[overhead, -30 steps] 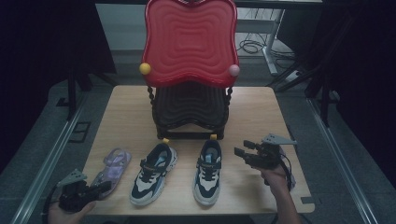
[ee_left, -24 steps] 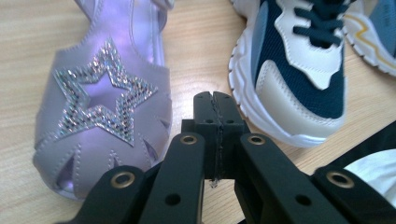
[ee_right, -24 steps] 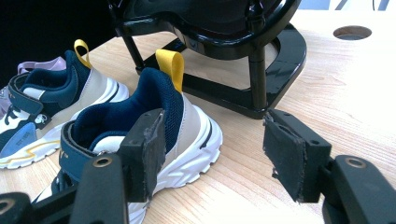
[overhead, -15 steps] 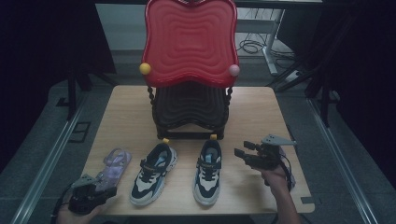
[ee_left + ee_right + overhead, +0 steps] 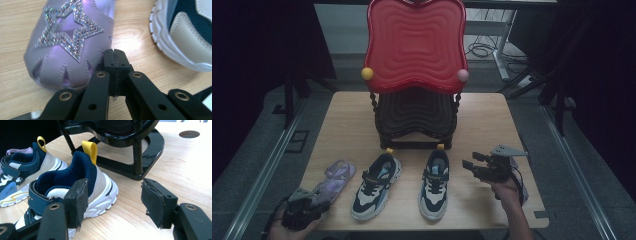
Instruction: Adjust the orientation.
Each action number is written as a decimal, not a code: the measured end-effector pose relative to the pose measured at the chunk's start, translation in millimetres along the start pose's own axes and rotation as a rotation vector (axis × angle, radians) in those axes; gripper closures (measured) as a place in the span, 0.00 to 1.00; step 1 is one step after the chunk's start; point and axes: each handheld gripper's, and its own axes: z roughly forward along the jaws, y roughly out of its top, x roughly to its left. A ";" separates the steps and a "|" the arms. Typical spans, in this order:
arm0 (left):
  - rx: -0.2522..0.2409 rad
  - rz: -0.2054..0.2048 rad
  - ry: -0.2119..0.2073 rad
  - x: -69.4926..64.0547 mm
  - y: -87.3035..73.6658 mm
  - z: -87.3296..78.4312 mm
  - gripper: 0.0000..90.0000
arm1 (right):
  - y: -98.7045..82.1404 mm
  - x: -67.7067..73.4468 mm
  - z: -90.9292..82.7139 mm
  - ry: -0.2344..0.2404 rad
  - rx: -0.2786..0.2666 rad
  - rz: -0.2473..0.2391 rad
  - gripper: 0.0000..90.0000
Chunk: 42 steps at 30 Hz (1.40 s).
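Observation:
A shiny purple shoe (image 5: 70,40) with a glitter star lies at the table's front left (image 5: 337,177). My left gripper (image 5: 115,53) is shut with nothing between its jaws. Its tips sit right against the side of that shoe's toe, at the table's near left corner (image 5: 318,202). Two navy, white and beige sneakers (image 5: 374,185) (image 5: 435,182) stand side by side at the front middle. My right gripper (image 5: 115,202) is open and empty. It hovers low just right of the right sneaker (image 5: 75,182), level with its heel (image 5: 470,160).
A black chair with a large red back (image 5: 414,45) stands on the wooden table (image 5: 347,120) behind the sneakers. Its black base (image 5: 140,152) is close ahead of my right gripper. A round hole (image 5: 189,133) is in the tabletop farther off.
My left gripper has shifted slightly rightward along the front edge, close beside the purple shoe's toe. The right gripper and the shoes have stayed put.

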 end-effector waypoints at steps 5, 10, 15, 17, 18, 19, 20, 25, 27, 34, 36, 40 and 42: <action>-0.005 -0.012 0.005 1.7 -0.5 -0.2 1.00 | -0.4 -0.2 -0.1 -0.002 0.001 0.000 0.43; -0.009 -0.015 0.012 5.6 0.7 -2.5 1.00 | -0.9 -0.1 0.2 -0.003 0.003 0.001 0.42; 0.017 0.015 0.037 4.8 3.9 -3.3 1.00 | -1.7 -0.4 0.7 -0.006 0.005 -0.004 0.42; 0.017 0.018 0.040 4.7 4.1 -3.3 1.00 | -1.8 -0.5 0.7 -0.006 0.005 -0.002 0.42; 0.018 0.019 0.042 4.7 4.2 -3.4 1.00 | -1.9 -0.7 0.7 -0.007 0.005 -0.001 0.42; 0.016 0.018 0.048 4.8 4.3 -3.5 1.00 | -2.0 -0.8 0.7 -0.008 0.006 -0.001 0.42; 0.016 0.019 0.060 5.1 4.3 -3.6 1.00 | -2.4 -1.1 0.8 -0.010 0.007 0.001 0.42; 0.021 0.000 0.075 16.8 6.7 -5.2 1.00 | -2.7 -1.9 0.6 -0.015 0.006 0.002 0.42; 0.029 -0.002 0.068 18.8 8.1 -5.3 1.00 | -2.8 -1.7 0.6 -0.014 0.007 0.003 0.42; 0.032 -0.012 0.082 22.7 5.5 -7.4 1.00 | -3.0 -2.1 -0.2 -0.015 0.007 0.005 0.42; 0.034 -0.017 0.103 25.7 4.3 -7.8 1.00 | -3.5 -3.2 0.0 -0.018 0.005 0.008 0.42; 0.038 -0.034 0.126 36.3 9.3 -5.8 1.00 | -3.7 -3.2 0.6 -0.016 0.008 0.010 0.42; 0.034 -0.040 0.124 38.8 10.9 -6.0 1.00 | -3.7 -2.9 0.7 -0.016 0.008 0.009 0.42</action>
